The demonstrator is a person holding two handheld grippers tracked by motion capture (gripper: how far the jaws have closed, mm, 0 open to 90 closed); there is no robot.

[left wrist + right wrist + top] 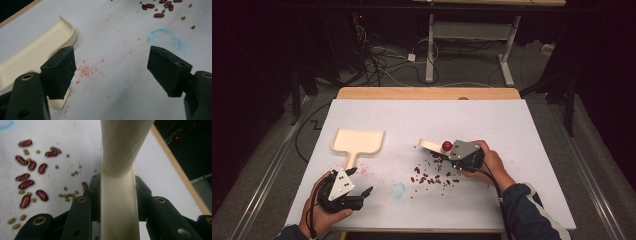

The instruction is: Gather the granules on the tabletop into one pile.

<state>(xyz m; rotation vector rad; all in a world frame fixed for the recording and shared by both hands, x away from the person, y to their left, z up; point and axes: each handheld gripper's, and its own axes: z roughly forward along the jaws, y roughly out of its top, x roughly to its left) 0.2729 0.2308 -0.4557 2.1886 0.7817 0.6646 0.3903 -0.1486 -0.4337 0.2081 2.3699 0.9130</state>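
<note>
scraper [120,195] blade cut off at top edge, dustpan [30,60] partly behind left claw [110,72]

- You work at a table [532,125] with a white top, a strip of bare pale wood [427,93] running along its far edge.
- Beyond it you see grey floor [472,70], where a tangle of dark cables [377,60] lies at the left.
- A white frame of a second table [472,35] stands farther back on two legs with flat feet.
- Around you the room is dark, black at both sides and at the back.
- Light falls mostly on your white top.
</note>
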